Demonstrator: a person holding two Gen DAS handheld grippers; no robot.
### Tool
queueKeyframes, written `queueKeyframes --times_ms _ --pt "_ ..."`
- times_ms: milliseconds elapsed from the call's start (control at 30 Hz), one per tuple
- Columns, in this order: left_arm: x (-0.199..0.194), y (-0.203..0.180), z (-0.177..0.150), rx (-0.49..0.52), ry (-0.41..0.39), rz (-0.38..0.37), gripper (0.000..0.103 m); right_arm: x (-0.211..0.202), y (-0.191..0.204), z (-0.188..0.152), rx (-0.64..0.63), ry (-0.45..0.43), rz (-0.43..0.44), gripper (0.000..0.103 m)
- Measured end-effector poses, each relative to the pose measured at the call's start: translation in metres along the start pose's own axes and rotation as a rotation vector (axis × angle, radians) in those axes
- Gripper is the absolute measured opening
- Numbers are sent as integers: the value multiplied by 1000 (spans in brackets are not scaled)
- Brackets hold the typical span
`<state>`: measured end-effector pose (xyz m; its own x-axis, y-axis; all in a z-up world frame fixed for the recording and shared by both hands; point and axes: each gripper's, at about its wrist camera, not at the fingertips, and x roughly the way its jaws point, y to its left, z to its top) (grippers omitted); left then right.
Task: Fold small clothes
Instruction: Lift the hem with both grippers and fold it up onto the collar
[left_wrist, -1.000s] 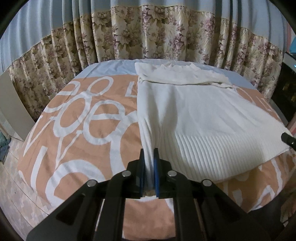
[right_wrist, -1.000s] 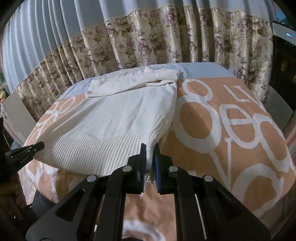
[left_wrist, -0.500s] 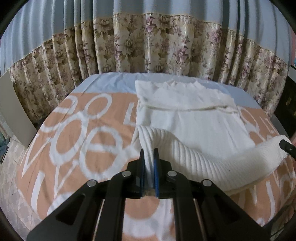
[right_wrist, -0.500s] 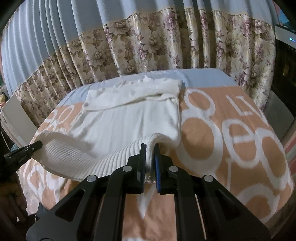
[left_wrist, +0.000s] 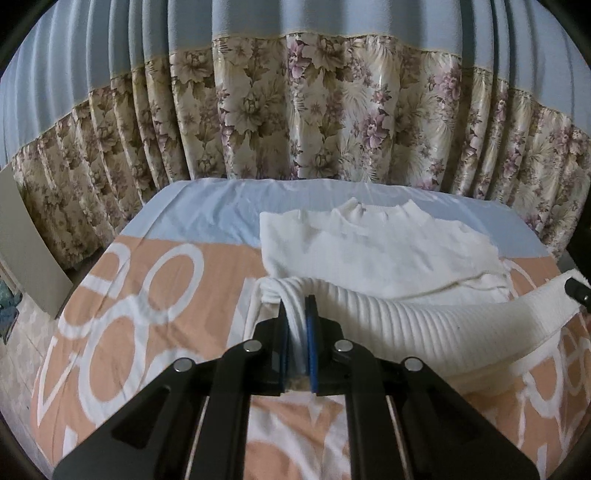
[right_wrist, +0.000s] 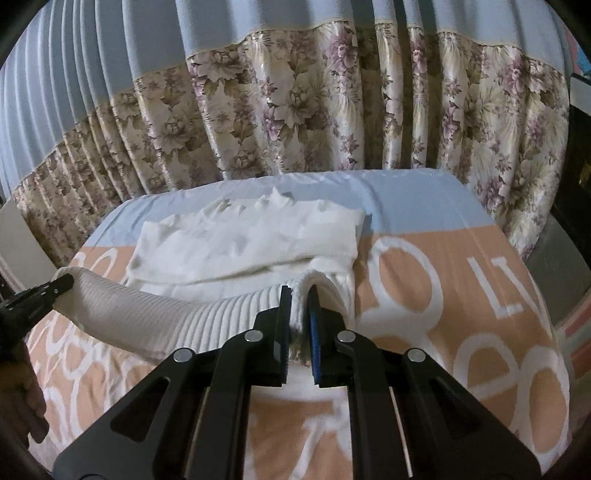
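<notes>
Both grippers are clamped on the ribbed hem of the white sweater (left_wrist: 388, 258), one at each bottom corner: the left gripper (left_wrist: 295, 314) has its blue-padded fingers (left_wrist: 311, 343) pinched shut on the cloth at 6 o'clock in its own view, and the right gripper (right_wrist: 299, 306) does the same in its view, with the hem (right_wrist: 166, 317) strung between them like a raised band. I read this as the bottom-to-top fold, roughly halfway carried. The sweater lies on the bed (left_wrist: 129, 314), over the orange-and-white lettered cover, its collar toward 12 o'clock near the pale blue sheet (left_wrist: 207, 210) and the floral curtain (left_wrist: 295, 110). Next I judge I need to keep the hem level and taut, bring it forward over the folded sleeves toward the collar, lay it down square, then let go; uneven travel could skew the fold. Compared with a second ago, the hem lay flat near the bed's edge and most of the body was exposed; half a second ago it was lifted; now it sits closer to the shoulders, covering more of the body.
</notes>
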<state>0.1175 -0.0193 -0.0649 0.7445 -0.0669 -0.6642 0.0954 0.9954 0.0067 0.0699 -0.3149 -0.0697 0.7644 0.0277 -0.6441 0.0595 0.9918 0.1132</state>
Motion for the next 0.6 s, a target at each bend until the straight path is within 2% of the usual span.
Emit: queueKeyframes --times_ms 433,600 --pt "74 -8 37 -5 21 69 8 79 18 44 -145 -18 -168 9" --pt "101 -11 52 11 26 117 8 106 22 59 -163 -15 -202 9"
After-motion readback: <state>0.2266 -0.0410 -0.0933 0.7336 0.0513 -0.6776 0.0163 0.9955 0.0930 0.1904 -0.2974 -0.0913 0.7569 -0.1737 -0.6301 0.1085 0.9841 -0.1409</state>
